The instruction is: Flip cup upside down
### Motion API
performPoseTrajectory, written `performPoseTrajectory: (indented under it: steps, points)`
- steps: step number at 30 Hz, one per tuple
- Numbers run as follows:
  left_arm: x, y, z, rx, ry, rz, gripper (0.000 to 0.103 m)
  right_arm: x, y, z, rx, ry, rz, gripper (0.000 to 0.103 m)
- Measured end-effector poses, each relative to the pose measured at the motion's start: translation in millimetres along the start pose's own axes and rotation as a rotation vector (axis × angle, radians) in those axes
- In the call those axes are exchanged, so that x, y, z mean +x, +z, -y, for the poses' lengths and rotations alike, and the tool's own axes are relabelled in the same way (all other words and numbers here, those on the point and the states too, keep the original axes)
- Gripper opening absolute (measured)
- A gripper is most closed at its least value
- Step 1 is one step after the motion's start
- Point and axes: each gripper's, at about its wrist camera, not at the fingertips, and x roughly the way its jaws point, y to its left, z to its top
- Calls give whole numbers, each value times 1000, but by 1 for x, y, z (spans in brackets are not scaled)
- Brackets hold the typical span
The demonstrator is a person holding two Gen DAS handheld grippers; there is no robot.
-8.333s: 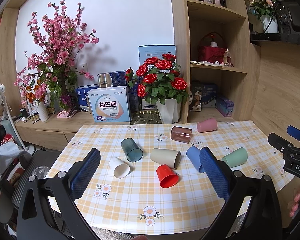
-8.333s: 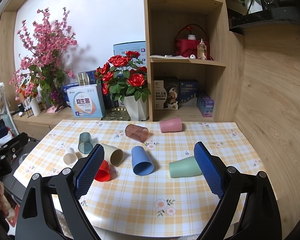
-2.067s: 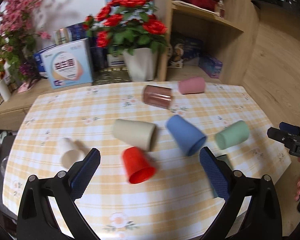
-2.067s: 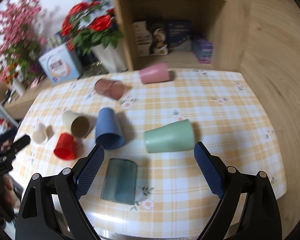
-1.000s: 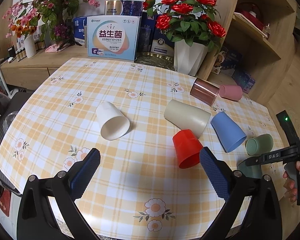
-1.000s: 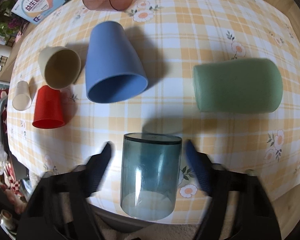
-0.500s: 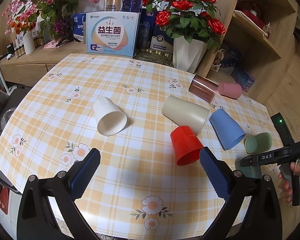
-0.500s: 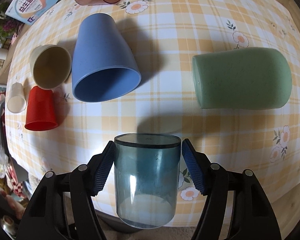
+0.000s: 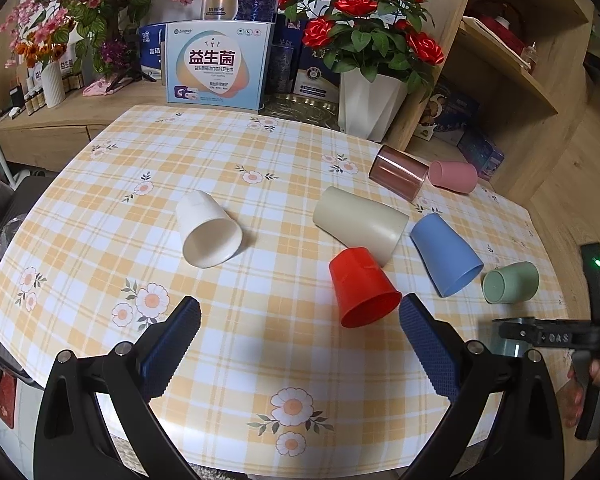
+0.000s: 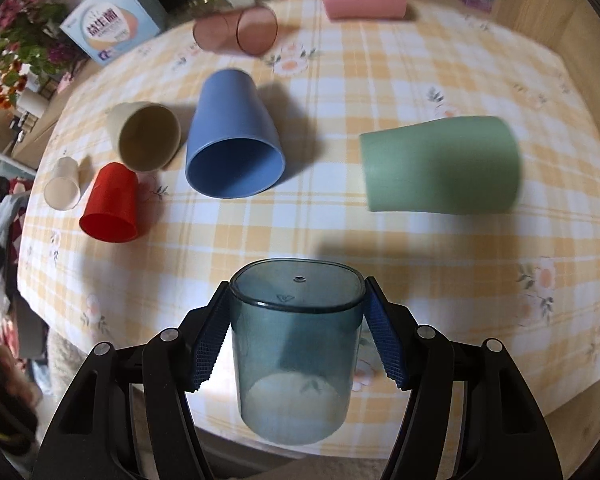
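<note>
My right gripper (image 10: pixel 296 340) is shut on a clear teal cup (image 10: pixel 294 344), its blue pads pressing both sides and squeezing it oval. The cup's closed base points away from me and its open mouth toward me, above the table's near edge. In the left wrist view the right gripper (image 9: pixel 556 336) is at the far right with a sliver of the teal cup (image 9: pixel 508 346) under it. My left gripper (image 9: pixel 300 344) is open and empty above the near part of the table, with the red cup (image 9: pixel 362 288) just beyond its right finger.
On the checked tablecloth (image 9: pixel 228 152) lie several cups on their sides: white (image 9: pixel 208 230), beige (image 9: pixel 358 224), blue (image 9: pixel 444 256), green (image 9: pixel 510 282), brown clear (image 9: pixel 398 172) and pink (image 9: pixel 452 176). A rose pot (image 9: pixel 370 104) and boxes (image 9: pixel 216 66) stand behind.
My right gripper has closed on the teal cup and lifted it from the table, tilting so the far cups come into view. My left gripper has barely moved.
</note>
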Motion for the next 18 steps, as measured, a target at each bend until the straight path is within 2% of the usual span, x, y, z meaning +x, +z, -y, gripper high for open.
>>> performPoseTrajectory:
  steps: [6,18]
  points:
    - [1,0,8,10,-7,-4,97,-22,-22,14,11,-28,129,63]
    - [1,-1,11,10,-9,-9,97,-34,-30,22,57,-66,216,62]
